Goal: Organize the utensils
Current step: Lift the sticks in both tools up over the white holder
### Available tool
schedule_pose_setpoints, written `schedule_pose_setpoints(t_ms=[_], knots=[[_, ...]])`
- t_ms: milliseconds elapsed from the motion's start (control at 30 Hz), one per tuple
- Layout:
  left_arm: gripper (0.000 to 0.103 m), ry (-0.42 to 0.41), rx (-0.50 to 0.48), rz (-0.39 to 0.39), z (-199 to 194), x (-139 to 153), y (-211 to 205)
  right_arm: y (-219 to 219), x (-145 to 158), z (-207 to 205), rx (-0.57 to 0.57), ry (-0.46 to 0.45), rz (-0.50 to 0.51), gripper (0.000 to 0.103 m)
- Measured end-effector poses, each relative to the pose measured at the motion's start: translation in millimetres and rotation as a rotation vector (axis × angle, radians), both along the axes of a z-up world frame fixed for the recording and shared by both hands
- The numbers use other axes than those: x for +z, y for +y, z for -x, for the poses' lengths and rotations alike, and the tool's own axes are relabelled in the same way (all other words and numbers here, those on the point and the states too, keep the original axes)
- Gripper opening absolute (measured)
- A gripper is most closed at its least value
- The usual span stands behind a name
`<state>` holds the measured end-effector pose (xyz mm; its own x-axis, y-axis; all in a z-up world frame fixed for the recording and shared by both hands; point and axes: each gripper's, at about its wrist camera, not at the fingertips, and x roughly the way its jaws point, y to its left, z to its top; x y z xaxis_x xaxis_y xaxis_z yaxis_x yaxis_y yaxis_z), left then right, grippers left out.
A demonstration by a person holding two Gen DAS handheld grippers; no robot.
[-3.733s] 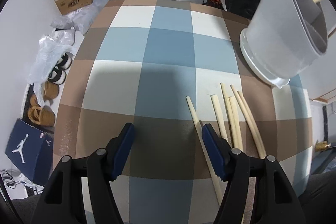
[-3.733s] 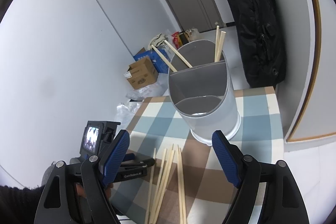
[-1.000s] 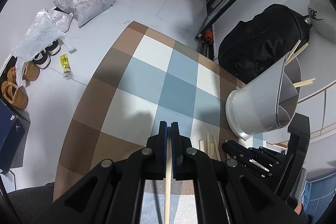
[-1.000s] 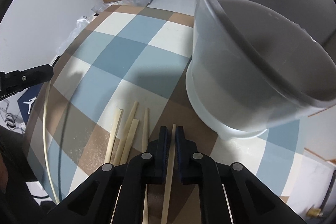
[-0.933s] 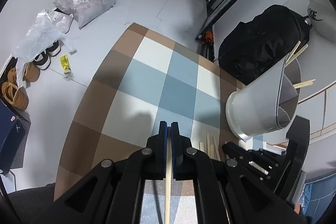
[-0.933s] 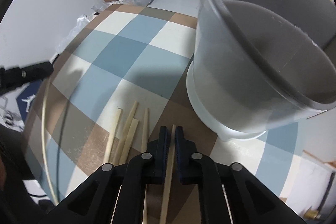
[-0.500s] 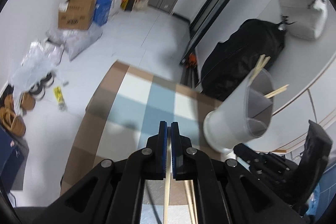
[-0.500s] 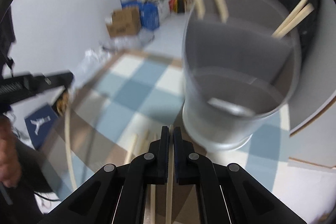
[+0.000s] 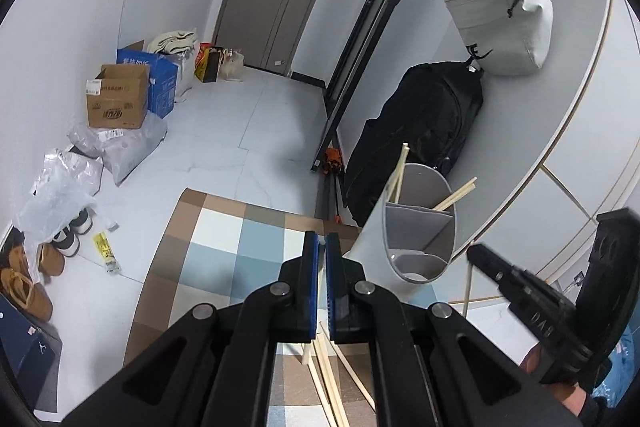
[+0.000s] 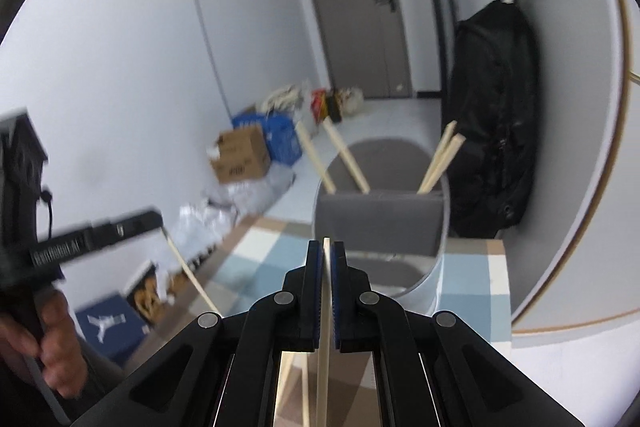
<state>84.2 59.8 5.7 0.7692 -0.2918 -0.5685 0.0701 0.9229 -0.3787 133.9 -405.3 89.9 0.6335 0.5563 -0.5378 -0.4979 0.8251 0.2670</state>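
Note:
A grey divided utensil holder (image 9: pixel 420 227) (image 10: pixel 380 223) stands on the checked tablecloth (image 9: pixel 224 247), with several wooden chopsticks leaning in its back compartment. My left gripper (image 9: pixel 321 239) is shut on a chopstick (image 10: pixel 192 275), which hangs down below its tip in the right wrist view. My right gripper (image 10: pixel 326 247) is shut on another chopstick (image 10: pixel 325 307) and hovers just in front of the holder's rim. Both grippers are lifted above the table. More loose chopsticks (image 9: pixel 332 379) lie on the cloth under the left gripper.
A black backpack (image 9: pixel 420 131) leans on the wall behind the holder, with a grey bag (image 9: pixel 500 19) hanging above. Cardboard boxes (image 9: pixel 116 103), plastic bags and shoes (image 9: pixel 24 283) sit on the floor left of the table. A hand (image 10: pixel 48 355) holds the left gripper.
Both grippers have risen off the table and tipped upward, each carrying its chopstick. The holder now sits lower and smaller in both views, its open top in sight.

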Motion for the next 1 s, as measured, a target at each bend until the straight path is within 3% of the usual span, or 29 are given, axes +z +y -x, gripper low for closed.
schedule_pose_setpoints(t_ms=[567, 1000], knots=[[0.000, -0.121, -0.071, -0.054, 10.2, 81.1, -31.0, -17.3, 75.4, -18.5, -0.076, -0.205, -0.139, 0.003], [0.000, -0.238, -0.136, -0.076, -24.5, 131.5, -66.1, -13.3, 126.6, -64.5, -0.070, -0.333, -0.160, 0.003]])
